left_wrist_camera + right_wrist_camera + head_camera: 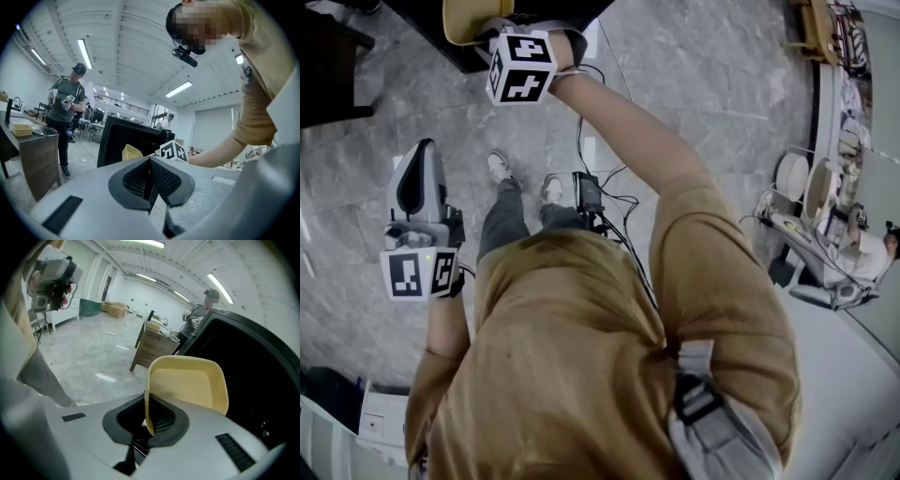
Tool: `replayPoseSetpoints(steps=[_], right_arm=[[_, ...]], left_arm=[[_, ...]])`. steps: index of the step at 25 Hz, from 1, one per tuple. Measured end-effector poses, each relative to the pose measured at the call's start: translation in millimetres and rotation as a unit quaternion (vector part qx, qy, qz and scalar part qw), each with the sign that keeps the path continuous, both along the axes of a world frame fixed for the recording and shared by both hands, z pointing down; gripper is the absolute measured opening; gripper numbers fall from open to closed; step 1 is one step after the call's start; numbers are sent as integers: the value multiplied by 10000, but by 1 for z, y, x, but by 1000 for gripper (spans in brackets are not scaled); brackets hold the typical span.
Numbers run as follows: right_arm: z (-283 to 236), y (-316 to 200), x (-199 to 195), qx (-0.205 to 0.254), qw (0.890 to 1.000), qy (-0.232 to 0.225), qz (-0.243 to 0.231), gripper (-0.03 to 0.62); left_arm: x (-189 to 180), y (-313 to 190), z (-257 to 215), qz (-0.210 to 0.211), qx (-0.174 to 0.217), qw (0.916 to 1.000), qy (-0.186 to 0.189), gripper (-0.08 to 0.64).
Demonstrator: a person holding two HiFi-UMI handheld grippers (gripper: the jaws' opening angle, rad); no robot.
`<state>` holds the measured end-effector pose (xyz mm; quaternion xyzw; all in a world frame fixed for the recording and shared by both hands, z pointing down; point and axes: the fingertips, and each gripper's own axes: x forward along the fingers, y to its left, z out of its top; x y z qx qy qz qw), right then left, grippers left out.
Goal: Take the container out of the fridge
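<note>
- My right gripper is clamped on one thin side wall of the yellow container.
- The container hangs in the air just outside the black fridge, in front of its dark opening.
- It is tipped on edge, its hollow side facing my camera and its length running out to the right of the jaws.
- My left gripper is closed on nothing.
</note>
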<state>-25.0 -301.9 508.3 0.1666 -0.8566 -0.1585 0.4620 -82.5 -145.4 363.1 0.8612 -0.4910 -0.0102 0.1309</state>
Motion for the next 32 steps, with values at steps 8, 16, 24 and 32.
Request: replayPoseSetpoints(steps=[8,16,24,32], right_arm=[[-29,45,9,-1,9997,-248,68,5],[-67,79,20,13,9979,-596,241,5],[-102,107,34,101,9943,-983,389,6],[-114,130,62,102,9910,-1164,647,6]], left_arm=[[11,27,-25,46,184,9998,-10,2],[20,48,-57,128,465,9988,-22,2],[17,65,-74,34,581,9983,-101,2],[11,75,-85,-49,678,9974,-231,2]])
